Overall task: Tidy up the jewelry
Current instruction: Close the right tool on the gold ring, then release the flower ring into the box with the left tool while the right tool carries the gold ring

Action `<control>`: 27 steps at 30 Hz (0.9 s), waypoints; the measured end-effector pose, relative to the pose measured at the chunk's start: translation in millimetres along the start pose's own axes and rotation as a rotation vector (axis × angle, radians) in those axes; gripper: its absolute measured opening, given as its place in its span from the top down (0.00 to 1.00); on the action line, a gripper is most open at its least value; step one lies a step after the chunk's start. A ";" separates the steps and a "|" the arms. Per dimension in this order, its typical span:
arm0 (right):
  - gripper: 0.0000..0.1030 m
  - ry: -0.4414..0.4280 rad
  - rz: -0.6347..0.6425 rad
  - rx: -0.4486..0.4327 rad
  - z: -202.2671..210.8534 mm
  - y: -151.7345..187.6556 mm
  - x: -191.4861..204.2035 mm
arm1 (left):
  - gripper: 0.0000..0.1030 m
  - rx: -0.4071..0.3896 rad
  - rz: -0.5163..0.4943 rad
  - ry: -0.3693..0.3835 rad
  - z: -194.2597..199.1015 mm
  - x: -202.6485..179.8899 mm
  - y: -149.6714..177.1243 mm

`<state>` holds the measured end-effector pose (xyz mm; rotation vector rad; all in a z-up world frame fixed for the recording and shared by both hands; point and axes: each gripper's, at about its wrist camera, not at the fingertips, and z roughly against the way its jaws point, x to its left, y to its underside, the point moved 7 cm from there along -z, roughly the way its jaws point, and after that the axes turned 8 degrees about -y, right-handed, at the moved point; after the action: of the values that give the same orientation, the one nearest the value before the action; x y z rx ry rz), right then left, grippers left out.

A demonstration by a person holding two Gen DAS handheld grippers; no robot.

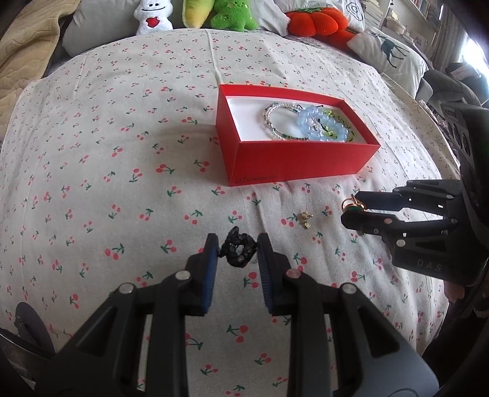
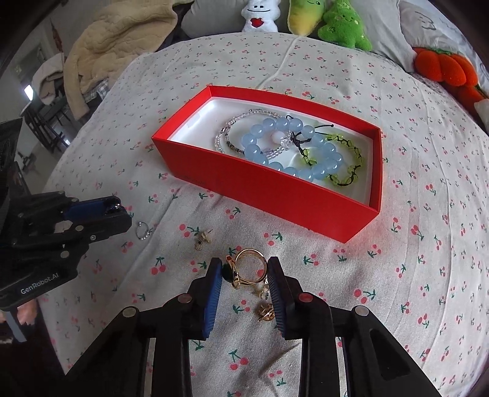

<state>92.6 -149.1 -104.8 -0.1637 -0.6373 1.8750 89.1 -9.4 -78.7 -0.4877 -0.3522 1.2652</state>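
Note:
An open red box (image 1: 293, 166) (image 2: 269, 195) sits on the cherry-print bedspread and holds a blue bead bracelet (image 2: 284, 146), a clear bead bracelet (image 2: 232, 134) and a green bead bracelet (image 2: 345, 162). My left gripper (image 1: 237, 249) (image 2: 117, 210) is shut on a black lacy ring (image 1: 238, 249), just above the cloth. My right gripper (image 2: 244, 270) (image 1: 351, 210) is shut on a gold ring with a dark green stone (image 2: 244, 268) (image 1: 353, 206), in front of the box.
Loose on the cloth: small gold dice earrings (image 2: 201, 239) (image 1: 305, 220), a silver hoop (image 2: 143, 230), a gold piece (image 2: 264, 311) under my right fingers. Plush toys (image 2: 342, 24) and pillows (image 1: 391, 52) line the far edge.

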 end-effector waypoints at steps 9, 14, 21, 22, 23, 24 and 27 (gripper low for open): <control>0.70 -0.016 -0.024 -0.050 20.5 -14.3 3.0 | 0.73 -0.050 0.013 0.015 16.7 -1.5 -25.1; 0.70 -0.029 -0.059 -0.098 36.1 -27.1 -2.1 | 0.73 -0.075 0.035 0.028 24.1 -3.4 -39.5; 0.70 -0.044 -0.136 -0.154 54.4 -42.1 -17.4 | 0.73 -0.109 0.059 0.046 26.0 -13.7 -61.5; 0.70 -0.043 -0.145 -0.161 56.1 -44.1 -19.8 | 0.73 -0.115 0.061 0.051 25.8 -16.1 -64.5; 0.70 -0.040 -0.152 -0.168 57.7 -44.9 -22.5 | 0.73 -0.119 0.064 0.055 24.8 -18.4 -67.8; 0.70 -0.036 -0.160 -0.173 58.5 -46.2 -25.5 | 0.73 -0.123 0.068 0.058 23.8 -21.1 -70.7; 0.70 -0.027 -0.185 -0.181 58.0 -50.4 -36.1 | 0.73 -0.132 0.075 0.066 17.5 -27.6 -78.7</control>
<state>125.1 -188.8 -37.2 -0.1909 -0.8134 1.6439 137.1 -50.6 -21.6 -0.6587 -0.3654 1.3007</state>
